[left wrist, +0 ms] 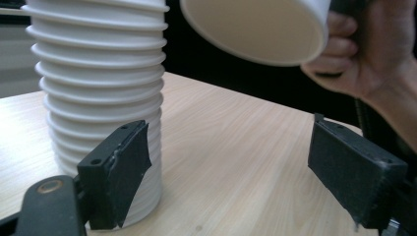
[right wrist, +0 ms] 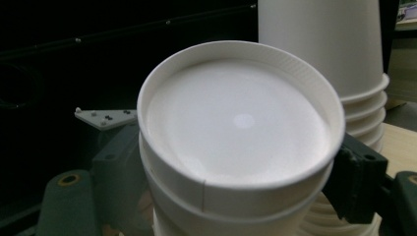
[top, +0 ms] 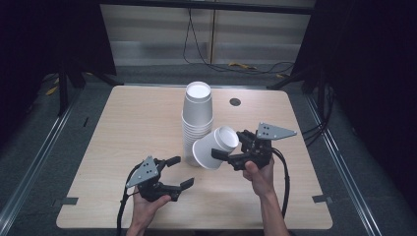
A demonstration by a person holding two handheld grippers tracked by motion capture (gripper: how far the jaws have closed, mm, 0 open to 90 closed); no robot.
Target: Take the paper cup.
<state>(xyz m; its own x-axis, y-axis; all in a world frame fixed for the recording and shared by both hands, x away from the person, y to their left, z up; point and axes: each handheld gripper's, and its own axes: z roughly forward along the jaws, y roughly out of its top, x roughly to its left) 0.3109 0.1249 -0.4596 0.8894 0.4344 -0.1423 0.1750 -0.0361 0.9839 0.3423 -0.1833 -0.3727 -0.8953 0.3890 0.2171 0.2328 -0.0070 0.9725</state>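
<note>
A tall stack of upturned white paper cups (top: 197,118) stands at the middle of the wooden table (top: 133,123). My right gripper (top: 230,145) is shut on a white cup (top: 212,147), held tilted above the table just right of the stack, mouth toward the lower left. In the right gripper view the cup's base (right wrist: 238,123) faces the camera between the jaws of my right gripper (right wrist: 238,196), with the stack (right wrist: 319,44) behind it. My left gripper (top: 181,171) is open and holds nothing, near the stack's foot. In the left gripper view the stack (left wrist: 98,88) is beside the left jaw and the cup (left wrist: 255,29) hangs above.
A dark round grommet (top: 235,102) sits in the table behind the stack. Cables (top: 236,66) lie on the floor beyond the far edge. The person's hand (left wrist: 364,59) shows at the right of the left gripper view. Dark floor and metal rails flank the table.
</note>
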